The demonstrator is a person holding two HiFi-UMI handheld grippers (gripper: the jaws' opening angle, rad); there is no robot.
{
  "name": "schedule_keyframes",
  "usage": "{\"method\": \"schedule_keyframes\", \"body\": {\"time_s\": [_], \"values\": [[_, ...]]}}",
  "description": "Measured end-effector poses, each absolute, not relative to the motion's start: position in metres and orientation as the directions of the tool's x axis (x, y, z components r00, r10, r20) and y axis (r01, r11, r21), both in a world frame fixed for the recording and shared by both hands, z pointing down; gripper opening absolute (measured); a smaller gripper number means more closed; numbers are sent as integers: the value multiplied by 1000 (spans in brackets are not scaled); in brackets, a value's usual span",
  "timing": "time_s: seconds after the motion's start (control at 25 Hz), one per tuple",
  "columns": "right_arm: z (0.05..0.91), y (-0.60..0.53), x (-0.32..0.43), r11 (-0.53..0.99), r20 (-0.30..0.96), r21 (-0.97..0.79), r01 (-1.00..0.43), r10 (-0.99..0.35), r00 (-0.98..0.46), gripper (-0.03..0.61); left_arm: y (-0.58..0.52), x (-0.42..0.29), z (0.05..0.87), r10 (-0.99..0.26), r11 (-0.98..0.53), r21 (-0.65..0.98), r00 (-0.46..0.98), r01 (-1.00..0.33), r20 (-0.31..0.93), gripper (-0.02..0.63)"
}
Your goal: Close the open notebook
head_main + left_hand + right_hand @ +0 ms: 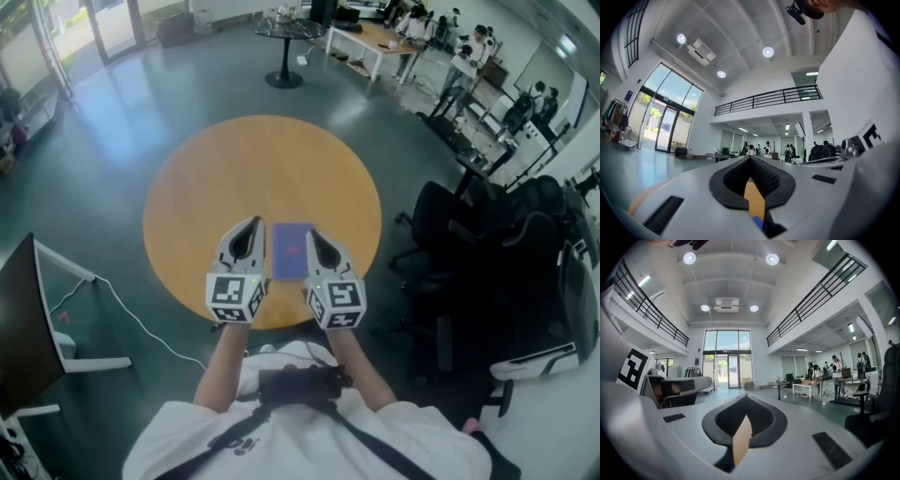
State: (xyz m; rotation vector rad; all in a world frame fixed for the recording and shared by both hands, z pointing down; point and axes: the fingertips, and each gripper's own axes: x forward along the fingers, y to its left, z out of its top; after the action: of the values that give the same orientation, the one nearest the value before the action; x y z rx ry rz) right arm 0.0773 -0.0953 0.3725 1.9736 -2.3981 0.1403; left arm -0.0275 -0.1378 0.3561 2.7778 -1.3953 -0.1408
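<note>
Notebook (292, 250) lies closed, seen between left hand-held gripper (250, 223) and right hand-held gripper (313, 234).

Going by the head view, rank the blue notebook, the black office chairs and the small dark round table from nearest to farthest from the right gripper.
1. The blue notebook: lying on the wooden table, just left of the right gripper.
2. The black office chairs: off to its right, past the table's edge.
3. The small dark round table: far across the room, at the top of the view.
</note>
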Motion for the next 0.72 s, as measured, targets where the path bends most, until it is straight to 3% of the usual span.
{"method": "schedule_keyframes", "body": {"time_s": [0.72], "values": [[365,-92,73,175,68,-13,-985,-982,-175,21,-132,-8,368,-778,-629,-3,629,-778,-9,10]]}}
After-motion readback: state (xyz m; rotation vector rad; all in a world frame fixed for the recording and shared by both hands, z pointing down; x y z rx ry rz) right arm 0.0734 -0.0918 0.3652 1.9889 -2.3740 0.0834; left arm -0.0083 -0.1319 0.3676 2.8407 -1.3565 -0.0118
